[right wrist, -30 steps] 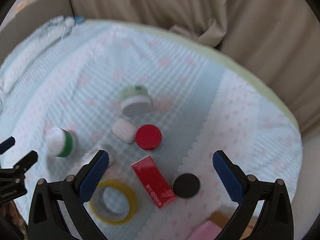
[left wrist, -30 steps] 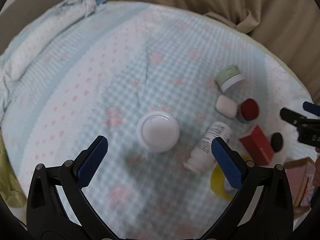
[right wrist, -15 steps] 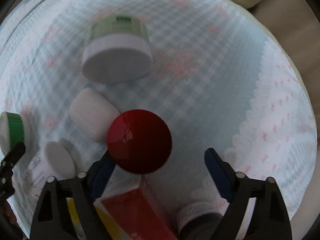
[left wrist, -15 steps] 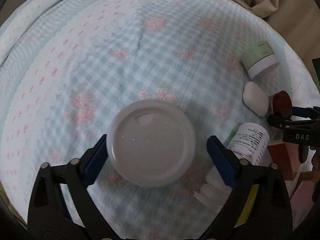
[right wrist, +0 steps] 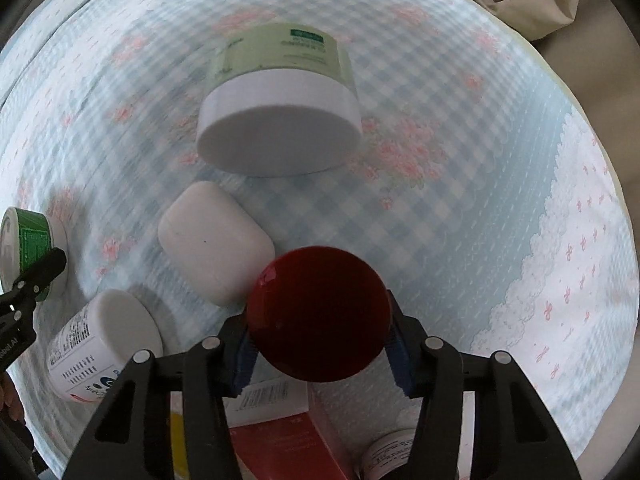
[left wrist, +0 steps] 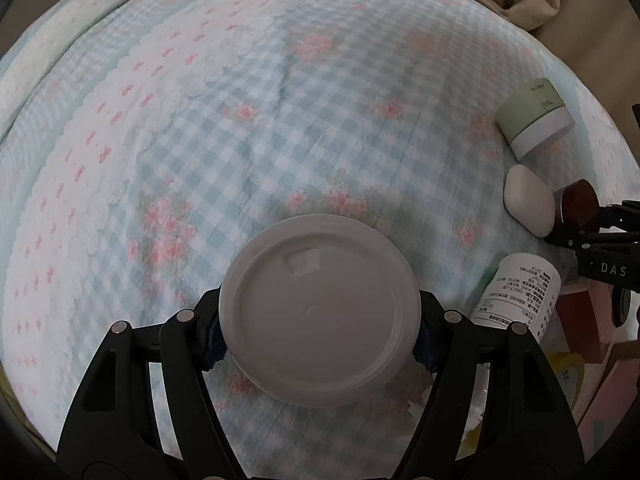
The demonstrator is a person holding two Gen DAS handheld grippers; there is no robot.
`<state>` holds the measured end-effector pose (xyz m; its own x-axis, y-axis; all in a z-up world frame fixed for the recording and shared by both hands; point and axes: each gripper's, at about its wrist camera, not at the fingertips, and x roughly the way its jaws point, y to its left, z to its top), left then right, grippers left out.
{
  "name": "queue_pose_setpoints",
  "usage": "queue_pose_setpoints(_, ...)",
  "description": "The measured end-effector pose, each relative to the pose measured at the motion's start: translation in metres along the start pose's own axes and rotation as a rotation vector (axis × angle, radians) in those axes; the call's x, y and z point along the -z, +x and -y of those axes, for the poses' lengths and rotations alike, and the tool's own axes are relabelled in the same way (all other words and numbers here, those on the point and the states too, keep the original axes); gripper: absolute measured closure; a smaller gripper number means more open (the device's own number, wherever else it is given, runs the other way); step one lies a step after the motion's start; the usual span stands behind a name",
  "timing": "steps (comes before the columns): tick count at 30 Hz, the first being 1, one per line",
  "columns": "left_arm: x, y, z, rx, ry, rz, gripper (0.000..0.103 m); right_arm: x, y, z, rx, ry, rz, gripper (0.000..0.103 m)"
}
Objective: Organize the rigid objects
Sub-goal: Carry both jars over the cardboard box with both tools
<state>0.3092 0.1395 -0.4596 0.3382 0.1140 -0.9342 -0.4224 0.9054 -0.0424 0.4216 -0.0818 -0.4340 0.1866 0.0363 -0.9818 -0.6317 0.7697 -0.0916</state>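
My left gripper point(left wrist: 319, 346) is shut on a jar with a white lid point(left wrist: 320, 310) that stands on the checked bedcover; its green label shows in the right wrist view point(right wrist: 26, 240). My right gripper point(right wrist: 320, 350) is shut on a jar with a dark red lid point(right wrist: 318, 314), also seen at the right edge of the left wrist view point(left wrist: 578, 202). Both jars rest on the cover.
Near the red-lidded jar lie a pale green tub with a white lid point(right wrist: 280, 108), a white rounded case point(right wrist: 214, 242), a white labelled bottle on its side point(right wrist: 102, 342), a red box point(right wrist: 280, 448) and a yellow tape roll point(left wrist: 568, 376). Beige curtain point(left wrist: 560, 4) hangs behind.
Both grippers came down and closed: the left one around the white-lidded jar, the right one around the red-lidded jar. A second ago both were open and above the objects.
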Motion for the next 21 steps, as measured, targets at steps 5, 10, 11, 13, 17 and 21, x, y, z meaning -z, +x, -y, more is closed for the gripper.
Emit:
queue_pose_setpoints(5, 0.0, -0.009, -0.005, 0.025, -0.02, 0.008, 0.035, 0.003, -0.012, 0.003, 0.003, 0.03, 0.002, 0.053)
queue_pose_setpoints(10, -0.007, -0.038, -0.01, 0.031, 0.006, 0.049, 0.035, 0.007, -0.054, 0.008, 0.008, 0.068, 0.041, 0.053)
queue_pose_setpoints(11, -0.008, -0.046, -0.011, 0.035, 0.013, 0.059, 0.035, 0.007, -0.064, 0.008, 0.008, 0.075, 0.049, 0.053)
queue_pose_setpoints(13, -0.011, -0.063, -0.013, 0.041, 0.024, 0.08, 0.035, 0.009, -0.087, 0.013, 0.005, 0.091, 0.072, 0.053)
queue_pose_setpoints(17, -0.014, -0.107, -0.013, 0.062, 0.054, 0.128, 0.035, 0.024, -0.13, 0.003, 0.005, 0.126, 0.126, 0.053)
queue_pose_setpoints(21, -0.015, -0.159, -0.007, 0.093, 0.108, 0.168, 0.035, 0.043, -0.174, -0.002, 0.003, 0.185, 0.178, 0.053)
